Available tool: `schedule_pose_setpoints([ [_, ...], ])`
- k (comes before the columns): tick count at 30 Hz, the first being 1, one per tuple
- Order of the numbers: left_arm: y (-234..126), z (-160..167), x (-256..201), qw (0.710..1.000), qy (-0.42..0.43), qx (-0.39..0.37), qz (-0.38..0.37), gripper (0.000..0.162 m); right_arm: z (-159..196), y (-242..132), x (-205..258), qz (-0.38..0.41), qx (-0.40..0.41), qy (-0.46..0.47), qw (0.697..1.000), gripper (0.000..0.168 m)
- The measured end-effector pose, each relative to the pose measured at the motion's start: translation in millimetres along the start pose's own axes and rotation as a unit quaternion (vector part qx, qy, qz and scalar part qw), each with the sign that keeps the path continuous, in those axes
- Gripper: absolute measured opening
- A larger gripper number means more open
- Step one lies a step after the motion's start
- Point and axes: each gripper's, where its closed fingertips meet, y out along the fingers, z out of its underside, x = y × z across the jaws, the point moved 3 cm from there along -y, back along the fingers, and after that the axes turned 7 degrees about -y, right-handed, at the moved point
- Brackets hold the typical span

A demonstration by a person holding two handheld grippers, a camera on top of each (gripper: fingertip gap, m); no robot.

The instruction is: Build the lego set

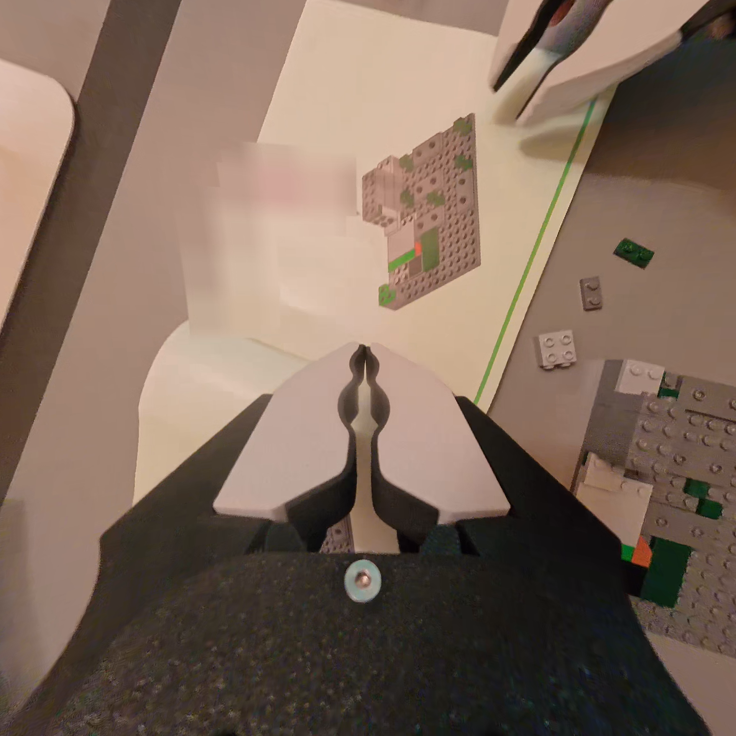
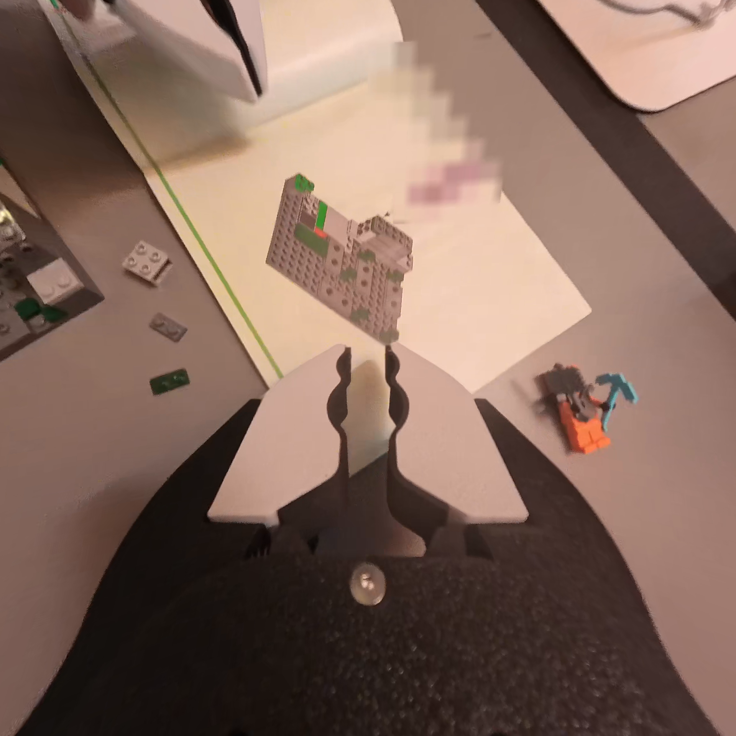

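The left gripper, white-fingered on a black body, has its tips pressed together with nothing between them, above a cream instruction sheet edged by a green stripe. The right gripper, of the same make, stands parted and empty over the near corner of that sheet. Each gripper shows in the other's view only as a blurred, cut-off shape at the top edge.

The sheet bears a printed picture of a grey studded build; the patch next to it is mosaicked, and no writing can be read.

On the grey table beside the stripe lie three loose pieces, well apart: a light grey two-by-two brick, a small grey plate and a dark green plate. The partly built grey lego model with green and orange bits is cut off by the frame edge. To the right lies a blurred orange-legged minifigure with a turquoise pickaxe.
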Motion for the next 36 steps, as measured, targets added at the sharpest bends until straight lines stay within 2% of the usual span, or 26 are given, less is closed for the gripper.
schedule_pose_setpoints([
  [8,-7.1,19.5,14.6,1.0,-0.028,0.005,-0.005,0.002,18.9,-6.0,11.6,0.001,0.031,-0.019,0.999,0.013],
  [13,-10.0,14.9,31.6,0.999,-0.046,-0.008,-0.007,0.006,16.6,-6.3,27.6,-0.013,0.035,-0.035,0.999,0.005],
  [17,-7.4,6.4,52.8,0.999,-0.048,-0.014,0.008,0.016,16.0,-7.0,30.3,-0.015,0.032,-0.036,0.999,0.009],
  [21,-1.6,-10.8,83.7,0.997,-0.056,-0.001,0.053,0.028,15.5,-9.4,27.8,-0.011,0.028,-0.034,0.999,0.011],
  [24,8.8,-15.5,97.5,0.994,-0.031,0.041,0.093,0.036,12.3,-12.6,28.4,-0.01,0.02,-0.036,0.999,0.012],
  [30,25.9,-1.1,112.3,0.966,-0.012,0.143,0.215,0.047,6.0,-17.2,30.1,-0.017,0.0,-0.036,0.999,0.012],
  [32,26.9,4.7,110.6,0.953,-0.008,0.167,0.254,0.044,4.8,-17.6,30.1,-0.02,-0.005,-0.035,0.999,0.012],
  [36,25.8,11.6,99.9,0.931,0.005,0.188,0.314,0.029,2.7,-17.5,30.5,-0.027,-0.015,-0.03,0.999,0.011],
])
